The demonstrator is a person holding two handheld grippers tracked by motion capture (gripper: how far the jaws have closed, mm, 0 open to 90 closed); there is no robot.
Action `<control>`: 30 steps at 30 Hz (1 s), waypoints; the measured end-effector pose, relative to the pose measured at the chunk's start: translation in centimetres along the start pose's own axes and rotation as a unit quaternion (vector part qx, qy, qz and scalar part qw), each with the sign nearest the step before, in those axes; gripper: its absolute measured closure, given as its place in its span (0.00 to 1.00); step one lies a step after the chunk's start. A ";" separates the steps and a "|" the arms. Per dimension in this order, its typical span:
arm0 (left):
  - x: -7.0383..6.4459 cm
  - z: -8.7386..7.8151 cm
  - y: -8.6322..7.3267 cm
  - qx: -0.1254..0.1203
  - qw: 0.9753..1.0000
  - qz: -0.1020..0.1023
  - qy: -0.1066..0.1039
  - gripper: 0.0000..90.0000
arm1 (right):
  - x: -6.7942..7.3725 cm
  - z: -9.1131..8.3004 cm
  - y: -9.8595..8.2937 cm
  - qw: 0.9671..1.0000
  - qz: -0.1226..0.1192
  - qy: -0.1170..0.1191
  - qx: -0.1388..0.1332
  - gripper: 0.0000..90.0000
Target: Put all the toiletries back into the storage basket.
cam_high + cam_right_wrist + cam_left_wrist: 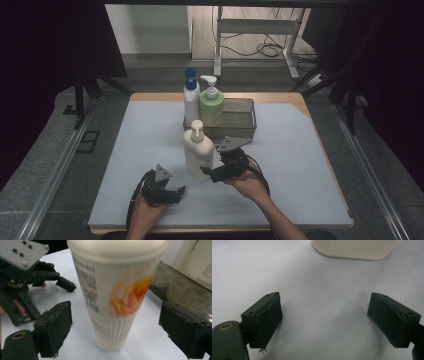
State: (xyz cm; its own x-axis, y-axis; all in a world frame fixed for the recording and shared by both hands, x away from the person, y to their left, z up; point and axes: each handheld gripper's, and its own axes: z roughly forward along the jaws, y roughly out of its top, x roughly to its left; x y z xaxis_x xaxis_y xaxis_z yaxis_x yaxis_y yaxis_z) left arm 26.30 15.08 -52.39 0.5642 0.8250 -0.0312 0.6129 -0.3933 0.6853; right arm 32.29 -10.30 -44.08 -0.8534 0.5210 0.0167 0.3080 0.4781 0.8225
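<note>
Right gripper view: the cream pump bottle [113,295] is straddled by the open right gripper [117,330] — closing comes next — the left gripper [325,322] is held open beside it.

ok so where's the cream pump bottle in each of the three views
High view: cream pump bottle stands mid-table, in front of the metal basket, beside the right tool.
Left gripper view: its ribbed base sits at the top edge, beyond the open jaws.
Right gripper view: upright at centre, between the open jaws.
Shared landmark: the pale table mat.
</note>
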 end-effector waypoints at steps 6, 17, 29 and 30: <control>0.0 0.0 0.0 0.000 1.000 0.000 0.000 0.13 | 0.2 0.9 0.9 1.000 0.003 -0.010 0.001 0.15; 0.0 0.0 0.0 -0.001 1.000 0.000 0.000 0.13 | 0.6 2.6 1.7 1.000 0.002 -0.029 0.006 0.23; 0.0 0.0 0.0 0.000 1.000 0.000 0.000 0.13 | 0.7 3.5 2.4 1.000 0.000 -0.024 0.000 0.36; 0.0 0.0 0.0 0.000 1.000 0.000 0.000 0.13 | 0.7 3.6 2.4 1.000 -0.002 -0.027 0.001 0.37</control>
State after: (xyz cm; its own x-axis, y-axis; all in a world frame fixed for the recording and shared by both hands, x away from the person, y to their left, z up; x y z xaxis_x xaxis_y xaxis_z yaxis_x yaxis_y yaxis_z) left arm 26.30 15.08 -52.39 0.5641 0.8251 -0.0313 0.6128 -0.3929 0.6856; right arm 33.92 -6.22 -44.14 -0.8309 0.5561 -0.0162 0.3063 0.4816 0.8211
